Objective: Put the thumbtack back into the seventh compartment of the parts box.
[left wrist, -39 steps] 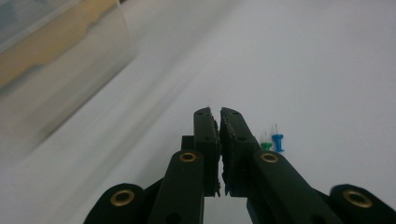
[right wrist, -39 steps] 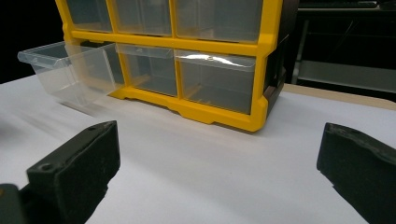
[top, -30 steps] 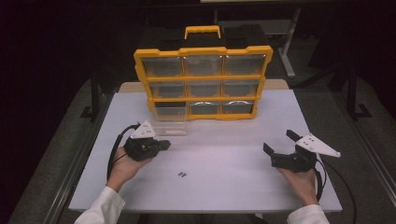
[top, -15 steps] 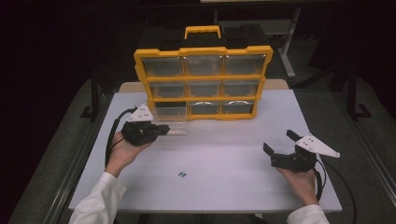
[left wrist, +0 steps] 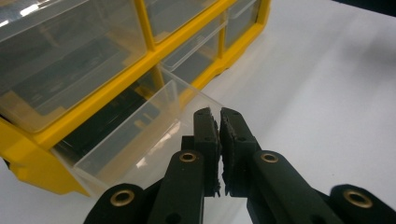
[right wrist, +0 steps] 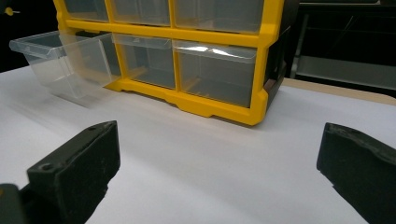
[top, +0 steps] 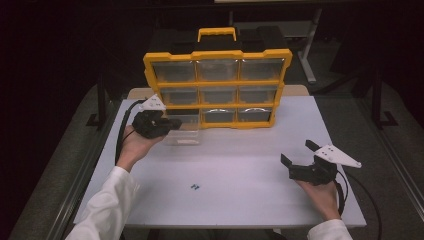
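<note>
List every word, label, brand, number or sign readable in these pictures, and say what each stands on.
None: no readable text appears anywhere.
The yellow plastic organiser with clear drawers bears no legible label or brand.
The pulled-out clear plastic drawer is unmarked.
The white tabletop carries no writing.
The two small blue-green pieces are too small to read.

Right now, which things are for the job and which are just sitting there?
For the job: left gripper, shut, above the pulled-out clear drawer; yellow drawer cabinet; tiny blue bits on the table, probably.
Just sitting: right gripper, open, waiting; white table.
</note>
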